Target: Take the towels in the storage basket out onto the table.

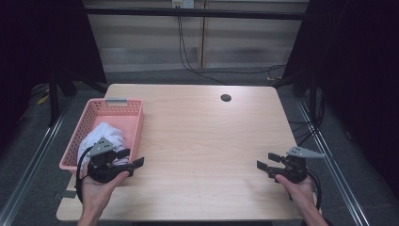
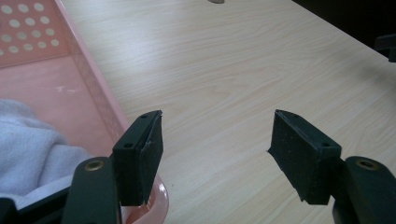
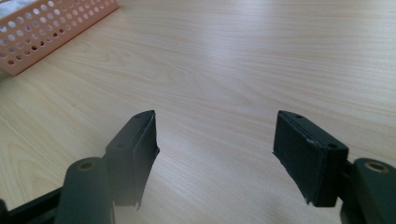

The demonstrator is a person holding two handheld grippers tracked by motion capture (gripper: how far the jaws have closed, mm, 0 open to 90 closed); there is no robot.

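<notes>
A pink perforated basket [image 1: 134, 123] stands at the table's left side with a white cloth [image 1: 104, 134] bunched in its near half. My left gripper [image 1: 135, 165] hovers at the basket's near right corner, jaws open with nothing between them. In the left gripper view the gripper [image 2: 215, 151] stands over the basket wall [image 2: 93, 84], with the cloth [image 2: 28, 149] at lower left. My right gripper [image 1: 264, 162] is held at the table's near right, open and empty, pointing left. The right gripper view shows the gripper [image 3: 215, 149] above bare wood, and the basket [image 3: 42, 32] far off at upper left.
The wooden table [image 1: 202, 141] has a round cable hole [image 1: 226, 98] near its far edge. Black cables [image 1: 188, 56] trail over the floor behind the table. Dark curtains flank both sides.
</notes>
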